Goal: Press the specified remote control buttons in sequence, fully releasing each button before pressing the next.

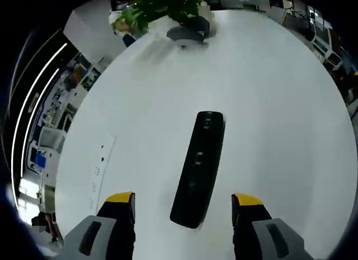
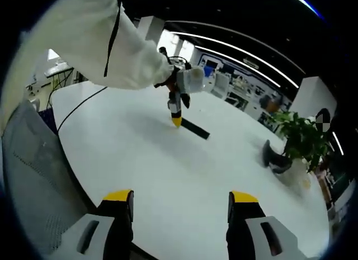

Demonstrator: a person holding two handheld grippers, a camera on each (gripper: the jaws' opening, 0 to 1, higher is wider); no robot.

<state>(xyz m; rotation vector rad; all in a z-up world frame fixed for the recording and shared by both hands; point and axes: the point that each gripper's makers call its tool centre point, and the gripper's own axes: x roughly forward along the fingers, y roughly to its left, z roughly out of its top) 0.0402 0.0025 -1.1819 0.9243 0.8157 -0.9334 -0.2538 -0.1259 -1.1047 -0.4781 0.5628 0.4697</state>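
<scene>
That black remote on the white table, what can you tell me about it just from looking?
The remote is a long, slim black bar, plastic by its look, lying flat on the white table. A few small buttons sit along its top face, too blurred to read. In the left gripper view it lies between the open yellow-tipped jaws of the left claw, which appears to hang over its near end. In the right gripper view it shows far off, with that claw's tip pointing down just beside its end.

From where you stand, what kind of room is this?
Probably an open-plan office or lab. A large round white table holds a slim black remote control and a leafy green potted plant, long white strip ceiling lights run overhead, and desks with equipment sit beyond.
</scene>
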